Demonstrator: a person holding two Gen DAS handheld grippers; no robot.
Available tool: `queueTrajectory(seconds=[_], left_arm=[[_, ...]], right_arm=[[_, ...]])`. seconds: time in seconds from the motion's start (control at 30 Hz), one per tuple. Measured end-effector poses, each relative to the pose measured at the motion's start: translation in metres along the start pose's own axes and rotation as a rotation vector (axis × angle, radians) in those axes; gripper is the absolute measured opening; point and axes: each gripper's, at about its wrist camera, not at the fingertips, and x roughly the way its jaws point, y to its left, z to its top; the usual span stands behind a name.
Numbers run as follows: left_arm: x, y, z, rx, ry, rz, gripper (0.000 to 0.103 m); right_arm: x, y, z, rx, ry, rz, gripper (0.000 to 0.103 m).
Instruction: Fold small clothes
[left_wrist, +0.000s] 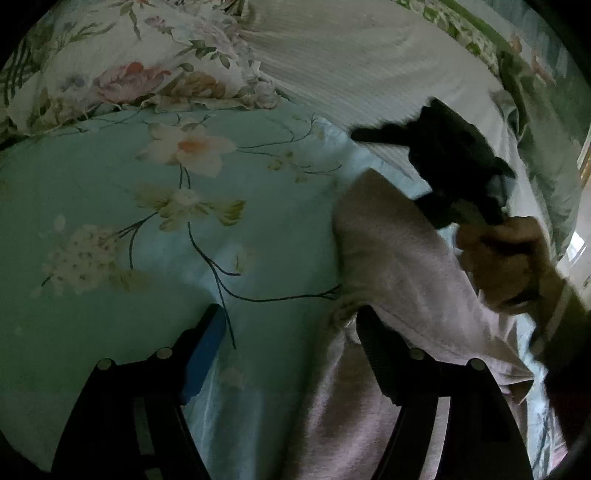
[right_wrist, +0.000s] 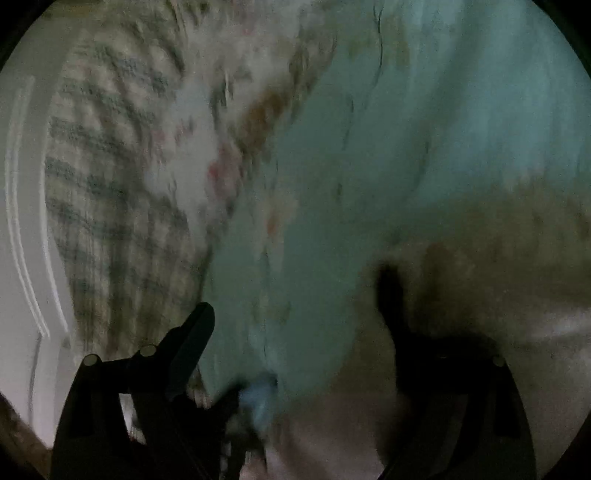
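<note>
A pale pink small garment (left_wrist: 399, 280) lies on the light blue floral bedsheet (left_wrist: 110, 206), on the right of the left wrist view. My left gripper (left_wrist: 291, 332) is open just above the sheet, its right finger (left_wrist: 373, 343) over the garment's left edge, its left finger (left_wrist: 207, 343) over bare sheet. My right gripper (left_wrist: 436, 162) appears there as a dark shape held in a hand, above the garment's far end. In the blurred right wrist view my right gripper (right_wrist: 295, 314) is open over the sheet, with the pale garment (right_wrist: 480, 295) under its right finger.
A floral pillow (left_wrist: 122, 70) lies at the far left of the bed, and a white ribbed blanket (left_wrist: 362, 59) beside it. A green patterned cover (left_wrist: 535, 122) runs along the right. The right wrist view shows a striped fabric (right_wrist: 110, 184) and a white wall (right_wrist: 22, 221).
</note>
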Motion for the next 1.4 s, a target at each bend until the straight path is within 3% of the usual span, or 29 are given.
queueTrajectory(seconds=[0.13, 0.2, 0.37, 0.53, 0.63, 0.7, 0.8, 0.97, 1.03, 1.1, 1.23, 1.27, 1.3, 1.4], left_arm=[[-0.006, 0.004, 0.001, -0.018, -0.01, -0.066, 0.075], [-0.009, 0.005, 0.002, -0.027, -0.013, -0.087, 0.077], [-0.008, 0.004, 0.003, -0.032, 0.014, -0.073, 0.077], [-0.005, -0.005, 0.003, 0.001, 0.042, -0.038, 0.077], [-0.007, -0.013, 0.006, 0.03, 0.073, -0.031, 0.077], [-0.009, -0.02, 0.011, 0.053, 0.073, -0.027, 0.077], [-0.001, -0.038, 0.025, 0.117, 0.085, 0.042, 0.077], [0.032, -0.057, 0.035, 0.235, 0.122, 0.186, 0.077], [0.046, -0.051, 0.028, 0.255, 0.164, 0.202, 0.079], [0.048, -0.047, 0.022, 0.259, 0.156, 0.187, 0.079], [0.049, -0.047, 0.019, 0.268, 0.149, 0.195, 0.08], [0.049, -0.048, 0.019, 0.273, 0.145, 0.202, 0.081], [0.05, -0.05, 0.018, 0.284, 0.141, 0.214, 0.081], [0.048, -0.052, 0.017, 0.299, 0.132, 0.226, 0.081]], right_arm=[[-0.042, -0.026, -0.011, 0.143, -0.339, 0.051, 0.088], [-0.066, -0.027, -0.026, 0.177, -0.422, 0.026, 0.089], [-0.134, -0.001, -0.097, 0.112, -0.516, -0.197, 0.089], [-0.225, 0.002, -0.21, 0.104, -0.652, -0.441, 0.088], [-0.273, -0.006, -0.271, 0.181, -0.768, -0.602, 0.087], [-0.31, -0.026, -0.317, 0.297, -0.84, -0.662, 0.073], [-0.331, -0.048, -0.35, 0.4, -0.849, -0.697, 0.063], [-0.302, -0.055, -0.344, 0.365, -0.729, -0.816, 0.056], [-0.29, -0.058, -0.337, 0.346, -0.695, -0.889, 0.05], [-0.283, -0.064, -0.334, 0.336, -0.651, -0.932, 0.038], [-0.274, -0.054, -0.332, 0.258, -0.608, -0.99, 0.034], [-0.275, -0.055, -0.336, 0.245, -0.594, -1.0, 0.018], [-0.275, -0.052, -0.336, 0.231, -0.584, -1.018, 0.011], [-0.295, -0.037, -0.344, 0.197, -0.636, -1.043, 0.011]])
